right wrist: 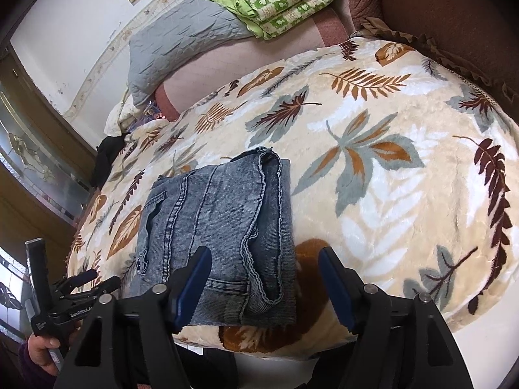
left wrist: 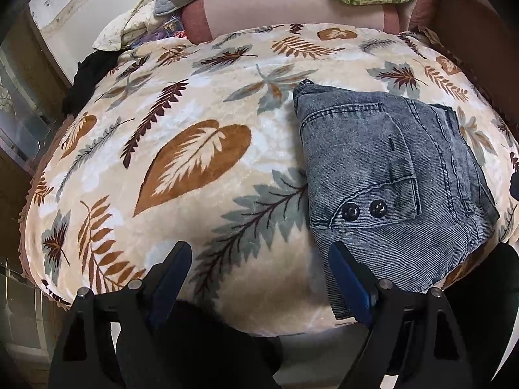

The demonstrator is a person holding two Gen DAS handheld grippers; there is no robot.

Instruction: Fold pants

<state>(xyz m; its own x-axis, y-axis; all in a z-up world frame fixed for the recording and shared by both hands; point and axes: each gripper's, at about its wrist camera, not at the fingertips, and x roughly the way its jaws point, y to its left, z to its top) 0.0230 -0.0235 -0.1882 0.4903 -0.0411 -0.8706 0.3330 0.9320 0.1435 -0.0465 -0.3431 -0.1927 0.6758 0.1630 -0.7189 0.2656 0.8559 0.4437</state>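
Note:
The blue-grey denim pants [left wrist: 389,175] lie folded into a compact rectangle on the leaf-print blanket [left wrist: 201,149], pocket and two dark buttons facing up. My left gripper [left wrist: 259,253] hovers open at the bed's near edge, left of the pants, with its right finger [left wrist: 348,278] over their near left corner and only blanket between the jaws. In the right wrist view the folded pants [right wrist: 220,220] sit just ahead. My right gripper [right wrist: 266,254] stands open above their near right end, not pressing on them. The left gripper [right wrist: 87,278] shows at lower left, held by a hand [right wrist: 40,350].
At the head of the bed lie a grey quilted pillow [right wrist: 181,42] and a folded green patterned quilt [right wrist: 285,0]. A dark garment [right wrist: 108,155] hangs off the far left edge. A brown wooden bed frame [right wrist: 454,9] runs along the right side.

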